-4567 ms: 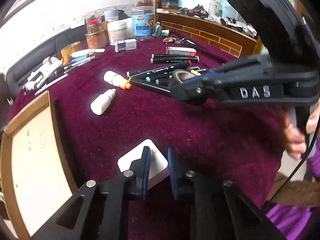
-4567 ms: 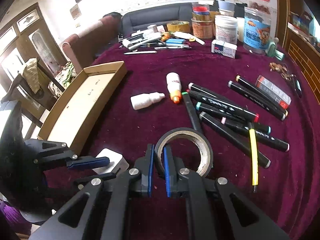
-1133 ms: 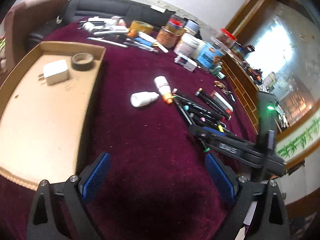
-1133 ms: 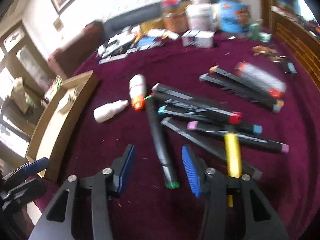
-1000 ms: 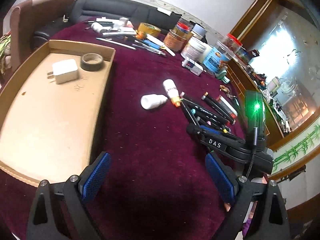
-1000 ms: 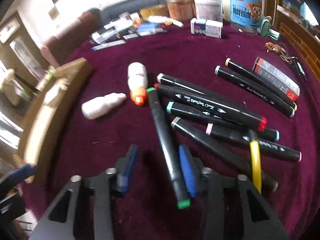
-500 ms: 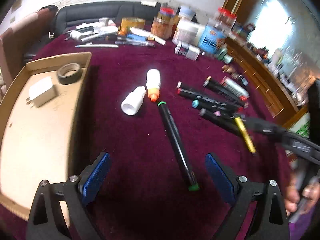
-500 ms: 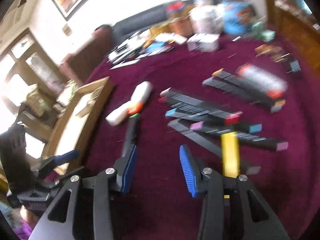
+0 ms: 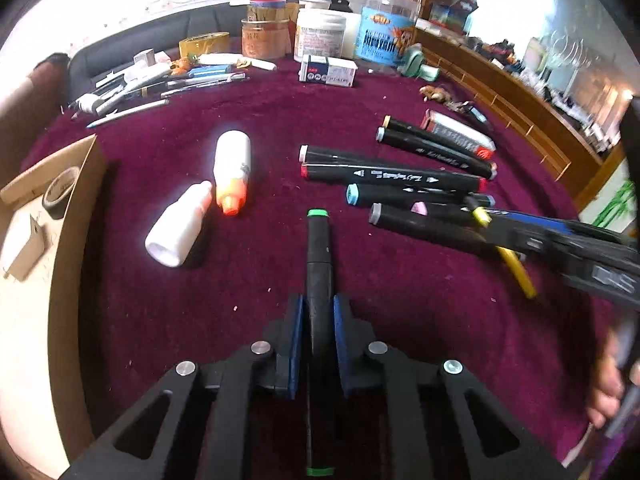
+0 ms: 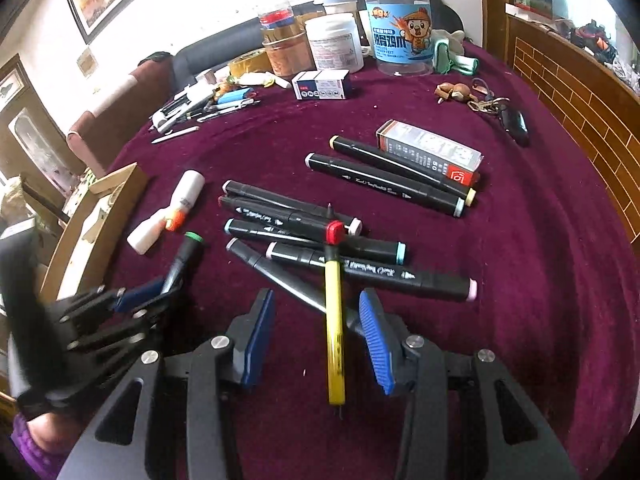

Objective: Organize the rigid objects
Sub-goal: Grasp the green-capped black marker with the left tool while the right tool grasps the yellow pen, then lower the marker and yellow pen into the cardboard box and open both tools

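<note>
My left gripper (image 9: pixel 317 320) is shut on a black marker with green caps (image 9: pixel 319 248), which points away along the maroon tablecloth (image 9: pixel 420 320). In the right wrist view the same left gripper (image 10: pixel 140 296) holds that green-capped marker (image 10: pixel 185 258) at the left. My right gripper (image 10: pixel 316 320) is open, and a yellow pen (image 10: pixel 334 320) lies between its pads, touching neither. The pen's tip rests on a pile of black markers (image 10: pixel 320 236). The right gripper (image 9: pixel 524 236) also reaches in from the right edge of the left wrist view.
A cardboard tray (image 9: pixel 72 240) at the left holds a tape roll (image 9: pixel 60 196) and a white charger (image 9: pixel 22 248). Two white bottles (image 9: pixel 180 228) lie beside it. A boxed item (image 10: pixel 430 150), keys (image 10: pixel 492 106) and jars (image 10: pixel 402 36) sit further back.
My left gripper has come down from wide open and shut on the green-capped marker. My right gripper has let that marker go and moved right, over the yellow pen.
</note>
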Available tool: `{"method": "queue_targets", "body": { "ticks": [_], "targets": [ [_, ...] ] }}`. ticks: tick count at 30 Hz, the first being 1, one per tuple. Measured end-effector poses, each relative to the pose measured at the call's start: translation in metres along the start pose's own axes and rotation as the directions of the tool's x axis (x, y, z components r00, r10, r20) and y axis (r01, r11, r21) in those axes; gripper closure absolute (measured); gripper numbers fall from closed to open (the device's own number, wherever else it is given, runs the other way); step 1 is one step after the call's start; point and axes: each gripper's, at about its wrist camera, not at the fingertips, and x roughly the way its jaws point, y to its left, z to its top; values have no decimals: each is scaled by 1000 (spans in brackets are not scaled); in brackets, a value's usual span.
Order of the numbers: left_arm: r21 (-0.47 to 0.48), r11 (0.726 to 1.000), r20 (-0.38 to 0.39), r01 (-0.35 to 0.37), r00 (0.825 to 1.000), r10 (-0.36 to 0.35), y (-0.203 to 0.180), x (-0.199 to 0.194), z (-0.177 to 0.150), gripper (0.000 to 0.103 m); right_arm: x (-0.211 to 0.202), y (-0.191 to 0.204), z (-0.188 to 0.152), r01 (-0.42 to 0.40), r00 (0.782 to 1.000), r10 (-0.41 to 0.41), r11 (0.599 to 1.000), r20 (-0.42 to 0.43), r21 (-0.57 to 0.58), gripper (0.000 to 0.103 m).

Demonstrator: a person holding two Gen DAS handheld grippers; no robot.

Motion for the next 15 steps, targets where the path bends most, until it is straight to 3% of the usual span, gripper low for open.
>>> {"method": "queue_targets", "body": {
  "ticks": [4,5,7,15],
  "targets": [
    [-23,999,26,44,999,-43,5,-19,-9,89,19,4,3,39,998,-40,999,-41,-10,63],
    [-30,998,33,49,998,-48,6,-23,-10,89,21,5,3,44,998,-44,999,-40,-10,69],
    [-50,996,50,75,996,-72,10,-33,-13,89,17,3,3,38,999,-38,999,-19,11,93],
    [-112,978,170,176,973,-156,40,-86,-22,89,-29,3,-13,-120,992,118,991,42,55,95]
  ]
}}
